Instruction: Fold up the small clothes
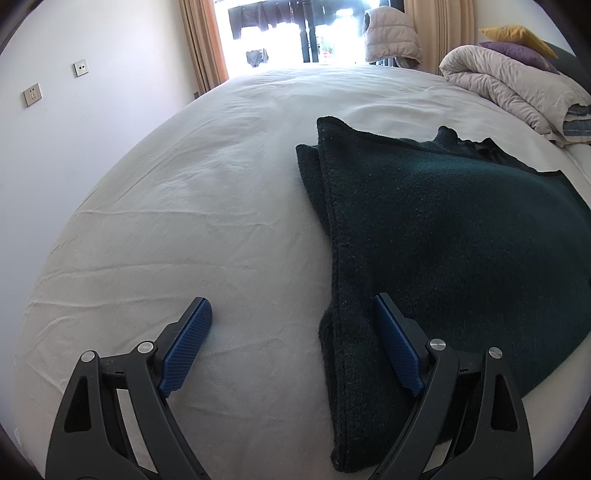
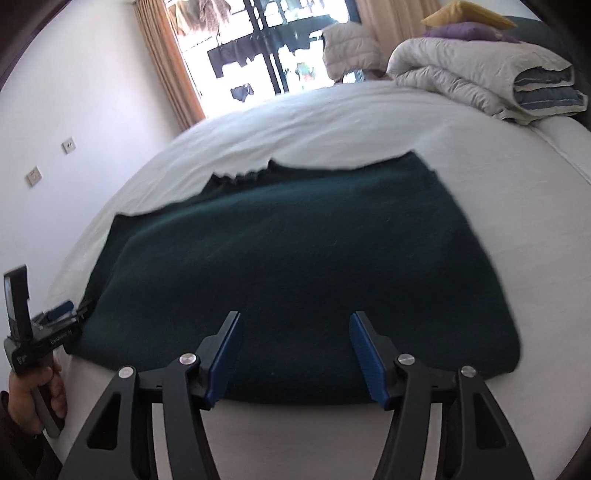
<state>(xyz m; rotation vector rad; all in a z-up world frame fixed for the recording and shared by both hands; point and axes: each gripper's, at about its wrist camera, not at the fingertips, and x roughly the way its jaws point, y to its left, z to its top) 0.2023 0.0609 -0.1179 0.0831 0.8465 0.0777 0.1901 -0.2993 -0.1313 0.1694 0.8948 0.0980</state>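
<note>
Left wrist: open left tool point(image 1: 291, 317) straddles sweater point(image 1: 443, 229) edge.

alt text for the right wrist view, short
A dark green sweater lies partly folded on a white bed, the open right gripper hovering at its near edge. The left gripper sits at the sweater's left edge.

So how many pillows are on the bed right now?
2: a yellow pillow at the far right corner of the bed, and a purple pillow just under it, behind the rolled duvet. More may be hidden.
</note>
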